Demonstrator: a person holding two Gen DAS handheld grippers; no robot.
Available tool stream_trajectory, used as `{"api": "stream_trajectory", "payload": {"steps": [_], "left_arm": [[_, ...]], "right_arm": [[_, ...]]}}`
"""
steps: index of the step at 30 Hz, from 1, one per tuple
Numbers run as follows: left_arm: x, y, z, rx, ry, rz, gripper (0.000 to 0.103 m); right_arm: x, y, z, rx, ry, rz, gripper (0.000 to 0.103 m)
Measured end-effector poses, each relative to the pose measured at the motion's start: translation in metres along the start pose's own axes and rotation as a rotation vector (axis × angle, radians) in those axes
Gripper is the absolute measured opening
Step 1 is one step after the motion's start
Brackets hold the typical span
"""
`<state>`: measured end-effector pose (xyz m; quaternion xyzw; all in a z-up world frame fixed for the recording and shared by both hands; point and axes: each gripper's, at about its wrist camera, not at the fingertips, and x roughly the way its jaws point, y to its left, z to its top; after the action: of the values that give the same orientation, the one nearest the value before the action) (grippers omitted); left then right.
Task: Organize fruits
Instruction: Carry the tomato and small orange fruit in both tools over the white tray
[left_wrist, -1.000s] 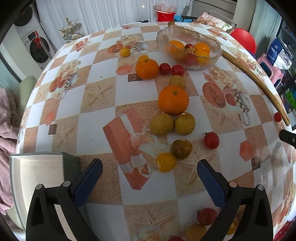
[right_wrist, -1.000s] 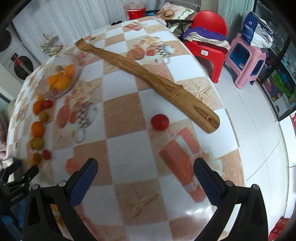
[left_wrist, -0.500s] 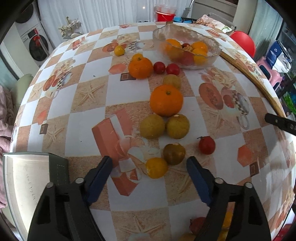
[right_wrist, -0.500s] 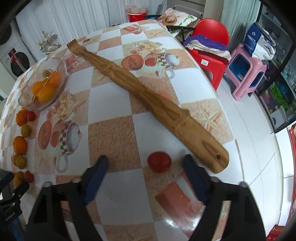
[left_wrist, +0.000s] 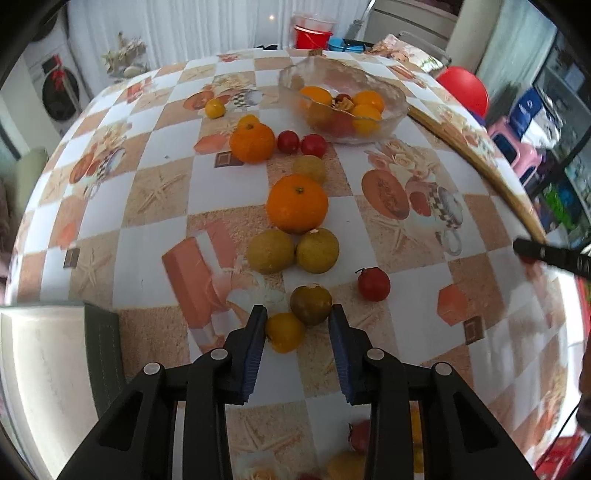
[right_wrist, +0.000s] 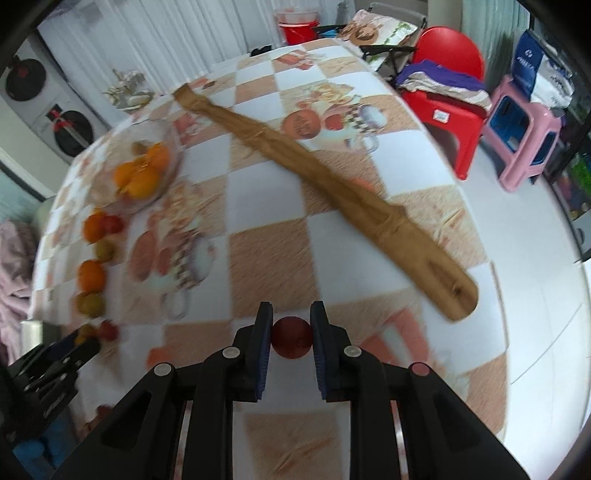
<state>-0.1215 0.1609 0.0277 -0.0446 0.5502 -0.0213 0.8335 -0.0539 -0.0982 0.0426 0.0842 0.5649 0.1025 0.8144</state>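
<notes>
**Red fruit held, yellow fruit between the jaws**

Red is the small round fruit (right_wrist: 291, 341) your right gripper (right_wrist: 291, 334) has. Its blue pads (right_wrist: 264, 345) press on both sides of it, so the jaws are narrow and holding it, low over the bench (right_wrist: 269, 254). A long wooden board (right_wrist: 332, 192) lies just beyond.

Your left gripper (left_wrist: 297, 334) has its jaws partly open around a small yellow fruit (left_wrist: 285, 331). You cannot tell if the pads touch it. A dark greenish fruit (left_wrist: 310, 304) sits touching it, beside the right pad. More oranges (left_wrist: 297, 203) lie in a line toward the glass bowl (left_wrist: 395, 110), which has fruit in it.
</notes>
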Motion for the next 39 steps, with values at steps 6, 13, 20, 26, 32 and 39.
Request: {"api": "stream_trajectory", "payload": {"steps": [6,13,20,26,32,39], "left_arm": [[-0.019,0.009,-0.005,-0.023,-0.022,-0.015,0.036],[-0.045,0.035,-0.012,-0.072,-0.036,-0.019,0.019],[-0.063,0.075,-0.028,-0.144,-0.049,0.013,0.019],[-0.059,0.058,-0.028,-0.051,-0.049,-0.001,0.079],[-0.042,0.027,-0.028,0.050,-0.066,-0.002,0.087],[-0.010,0.013,-0.035,0.090,0.026,0.028,0.066]], "right_arm": [[-0.015,0.017,-0.020,0.006,0.028,0.049,0.023],[-0.027,0.057,-0.032,-0.058,0.054,0.083,0.023],[-0.022,0.126,-0.039,-0.168,0.083,0.149,0.023],[-0.020,0.148,-0.050,-0.171,0.113,0.170,0.023],[-0.026,0.133,-0.057,-0.159,0.114,0.133,0.023],[-0.023,0.123,-0.064,-0.133,0.126,0.125,0.023]]}}
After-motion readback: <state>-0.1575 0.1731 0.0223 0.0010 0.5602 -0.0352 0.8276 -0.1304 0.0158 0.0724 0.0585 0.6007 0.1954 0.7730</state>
